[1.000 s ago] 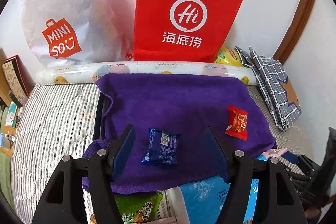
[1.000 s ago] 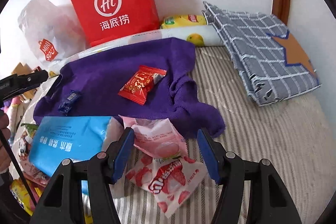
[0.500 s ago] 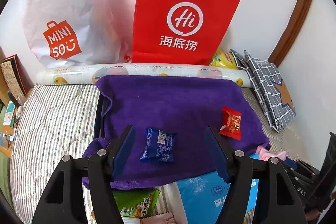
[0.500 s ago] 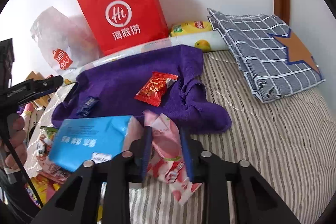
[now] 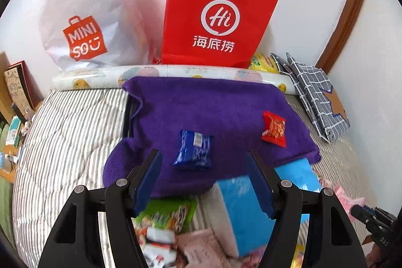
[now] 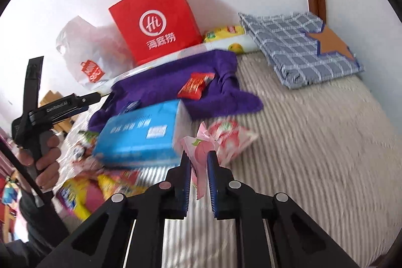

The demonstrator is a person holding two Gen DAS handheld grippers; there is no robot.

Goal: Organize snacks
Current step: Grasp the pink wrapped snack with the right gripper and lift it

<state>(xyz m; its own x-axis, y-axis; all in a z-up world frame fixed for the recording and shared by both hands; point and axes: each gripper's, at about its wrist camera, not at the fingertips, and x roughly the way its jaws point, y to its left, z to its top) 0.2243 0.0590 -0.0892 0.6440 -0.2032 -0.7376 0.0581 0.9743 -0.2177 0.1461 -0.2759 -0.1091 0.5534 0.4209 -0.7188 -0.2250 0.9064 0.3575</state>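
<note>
Pink snack packet [image 6: 198, 155] is sitting clamped in right tool [image 6: 198, 167]; left tool [image 5: 203, 182] is hovering wide, blue snack packet [image 5: 193, 150] at its 12 o'clock.

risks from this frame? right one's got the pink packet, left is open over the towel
1. The right gripper pinches only the lower part of the pink peach packet; the thin film may slip out during the carry.
2. The strawberry packet lies right beside the held one and could get dragged.
3. The left gripper hangs open close to the blue snack packet on the purple towel and could knock it.
</note>
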